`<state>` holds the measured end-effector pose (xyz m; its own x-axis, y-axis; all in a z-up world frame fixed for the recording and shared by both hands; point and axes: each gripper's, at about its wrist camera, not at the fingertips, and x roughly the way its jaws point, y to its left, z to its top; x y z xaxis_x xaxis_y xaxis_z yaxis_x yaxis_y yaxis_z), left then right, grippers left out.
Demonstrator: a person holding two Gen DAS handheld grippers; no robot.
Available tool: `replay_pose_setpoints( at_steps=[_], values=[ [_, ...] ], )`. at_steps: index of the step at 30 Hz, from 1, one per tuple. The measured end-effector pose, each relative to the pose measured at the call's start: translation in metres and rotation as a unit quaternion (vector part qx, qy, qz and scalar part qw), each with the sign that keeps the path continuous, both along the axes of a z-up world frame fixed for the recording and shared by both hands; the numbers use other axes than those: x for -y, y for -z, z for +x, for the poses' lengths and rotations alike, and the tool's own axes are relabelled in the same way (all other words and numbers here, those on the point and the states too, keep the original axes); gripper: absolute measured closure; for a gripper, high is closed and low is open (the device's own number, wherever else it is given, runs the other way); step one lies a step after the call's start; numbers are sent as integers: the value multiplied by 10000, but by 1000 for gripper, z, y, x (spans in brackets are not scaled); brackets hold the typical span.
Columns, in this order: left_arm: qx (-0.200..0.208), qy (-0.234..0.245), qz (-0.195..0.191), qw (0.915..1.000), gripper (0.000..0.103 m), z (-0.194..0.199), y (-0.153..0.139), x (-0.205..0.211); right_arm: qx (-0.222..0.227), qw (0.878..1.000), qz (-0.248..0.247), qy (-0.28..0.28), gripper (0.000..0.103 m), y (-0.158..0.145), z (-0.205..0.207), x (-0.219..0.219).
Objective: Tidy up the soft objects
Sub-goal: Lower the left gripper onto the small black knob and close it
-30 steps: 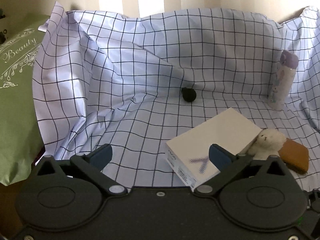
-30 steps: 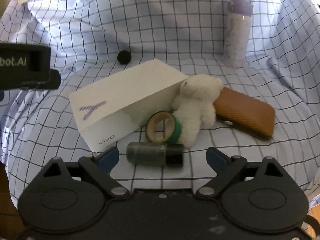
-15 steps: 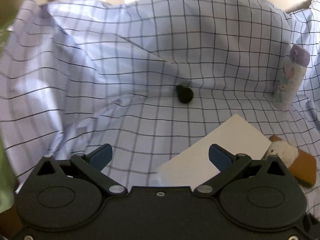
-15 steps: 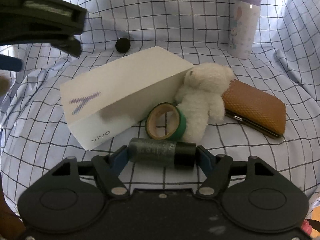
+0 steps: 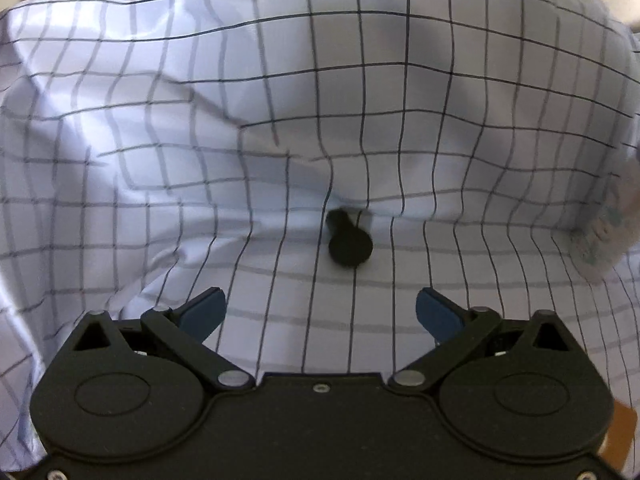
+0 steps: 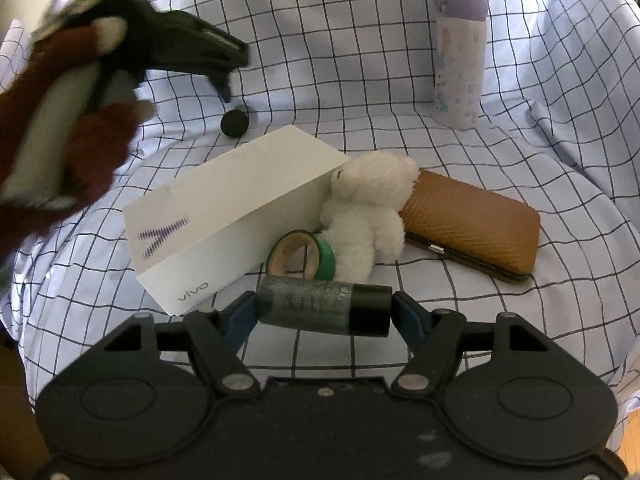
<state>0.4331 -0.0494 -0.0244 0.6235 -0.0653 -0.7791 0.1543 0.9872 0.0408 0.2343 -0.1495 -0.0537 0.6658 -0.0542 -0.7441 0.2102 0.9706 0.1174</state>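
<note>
My right gripper (image 6: 325, 309) is shut on a dark grey tube with a black cap (image 6: 324, 305), holding it by its two ends just above the checked cloth (image 6: 360, 60). Behind it lie a green tape roll (image 6: 303, 255), a white plush bear (image 6: 366, 212), a white vivo box (image 6: 224, 216) and a brown case (image 6: 472, 224). My left gripper (image 5: 320, 314) is open and empty, above the cloth, facing a small black knob-like object (image 5: 349, 240). The left gripper also shows in the right wrist view (image 6: 160, 46), held by a gloved hand.
A lilac bottle (image 6: 460, 60) stands at the back right on the cloth, blurred at the right edge of the left wrist view (image 5: 604, 224). The black object (image 6: 235, 122) lies behind the box. The cloth rises in folds at the back and sides.
My right gripper closed on the grey tube and lifted it slightly. My left gripper swung forward and right toward the black object; the box and bear left its view.
</note>
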Motion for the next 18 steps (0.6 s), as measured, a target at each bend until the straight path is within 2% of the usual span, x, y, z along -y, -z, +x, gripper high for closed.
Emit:
replay_pose_setpoints(
  at_steps=[4,6,11,18],
  values=[
    [29,63,92,9999,16,26,9,17,41,10000,37,-28,32,-1,-1,5],
    [49,124,224,9997,26,36,16,26,45,10000,60,-40,32,0,0,8],
    [-42,134,426,9990,33,55,35,37,23,9999,145,-31,32,3,1,14],
    [-333,-70,238,9991,40,73,51,34,74,9998,158,-36,32,1,1,17]
  ],
)
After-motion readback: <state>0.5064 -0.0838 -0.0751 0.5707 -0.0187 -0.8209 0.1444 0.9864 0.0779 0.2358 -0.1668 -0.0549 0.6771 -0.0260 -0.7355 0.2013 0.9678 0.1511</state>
